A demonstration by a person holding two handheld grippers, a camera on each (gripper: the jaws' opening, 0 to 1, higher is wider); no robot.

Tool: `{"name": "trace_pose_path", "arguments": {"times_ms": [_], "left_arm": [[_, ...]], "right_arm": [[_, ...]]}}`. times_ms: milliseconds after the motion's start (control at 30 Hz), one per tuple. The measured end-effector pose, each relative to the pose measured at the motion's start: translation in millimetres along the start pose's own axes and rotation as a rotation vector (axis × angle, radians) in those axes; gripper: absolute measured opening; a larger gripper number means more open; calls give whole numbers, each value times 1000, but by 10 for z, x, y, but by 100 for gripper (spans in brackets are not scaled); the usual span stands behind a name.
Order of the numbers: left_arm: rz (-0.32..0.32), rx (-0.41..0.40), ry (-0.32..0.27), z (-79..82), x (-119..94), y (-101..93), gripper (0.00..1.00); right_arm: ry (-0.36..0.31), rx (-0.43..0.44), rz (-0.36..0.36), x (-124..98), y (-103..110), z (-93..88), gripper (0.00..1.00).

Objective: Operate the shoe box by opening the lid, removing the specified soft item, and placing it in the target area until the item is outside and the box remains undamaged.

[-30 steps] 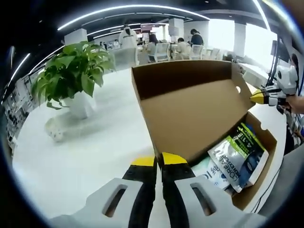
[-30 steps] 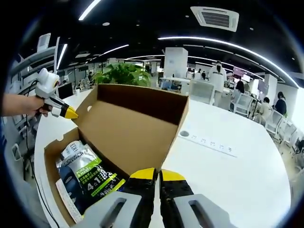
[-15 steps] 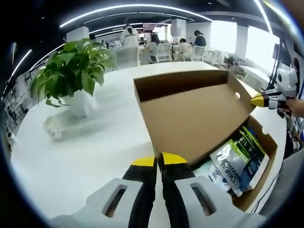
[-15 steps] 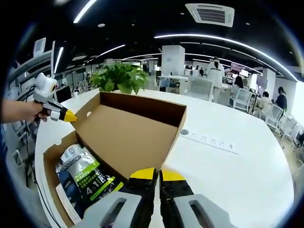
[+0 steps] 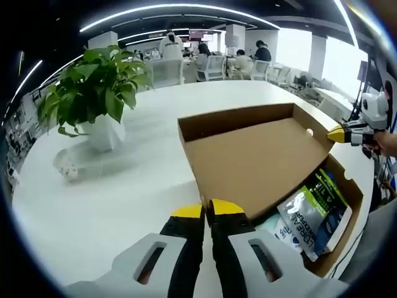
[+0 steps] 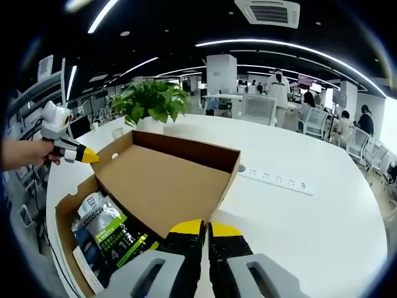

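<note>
A brown cardboard shoe box (image 5: 347, 186) stands open on the white table (image 5: 124, 205), its hinged lid (image 5: 254, 155) swung far back and lying low. Inside lie soft packs, the top one a green, white and dark blue pouch (image 5: 316, 208) printed "4 in 1", also in the right gripper view (image 6: 108, 233). My left gripper (image 5: 208, 211) is shut with one lid corner pinched at its yellow tips; in the right gripper view it (image 6: 87, 155) meets the lid's (image 6: 167, 186) far corner. My right gripper (image 6: 200, 226) is shut on the opposite lid corner and shows at that corner (image 5: 338, 131).
A leafy potted plant (image 5: 93, 93) in a white pot stands on the table beyond the box, with a small white object (image 5: 67, 169) beside it. A white power strip (image 6: 273, 179) lies on the table past the lid. People and chairs fill the office behind.
The lid has tipped farther back and down, from steeply raised to nearly flat, with both grippers moving along at its corners. The packs in the box have not moved.
</note>
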State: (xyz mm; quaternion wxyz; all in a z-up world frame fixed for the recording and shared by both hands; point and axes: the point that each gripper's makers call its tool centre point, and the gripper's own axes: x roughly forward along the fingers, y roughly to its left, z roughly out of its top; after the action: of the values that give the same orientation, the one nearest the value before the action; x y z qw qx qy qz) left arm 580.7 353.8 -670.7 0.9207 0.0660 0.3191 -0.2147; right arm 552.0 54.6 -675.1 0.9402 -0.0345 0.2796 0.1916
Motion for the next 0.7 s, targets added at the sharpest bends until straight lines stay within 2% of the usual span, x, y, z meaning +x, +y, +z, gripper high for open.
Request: {"name": "trace_pose_path", "arguments": {"times_ms": [700], "left_arm": [[9,-47,18,-17,124,34,3]], "right_arm": [[29,37,-2,130,-54,-63,0]]}}
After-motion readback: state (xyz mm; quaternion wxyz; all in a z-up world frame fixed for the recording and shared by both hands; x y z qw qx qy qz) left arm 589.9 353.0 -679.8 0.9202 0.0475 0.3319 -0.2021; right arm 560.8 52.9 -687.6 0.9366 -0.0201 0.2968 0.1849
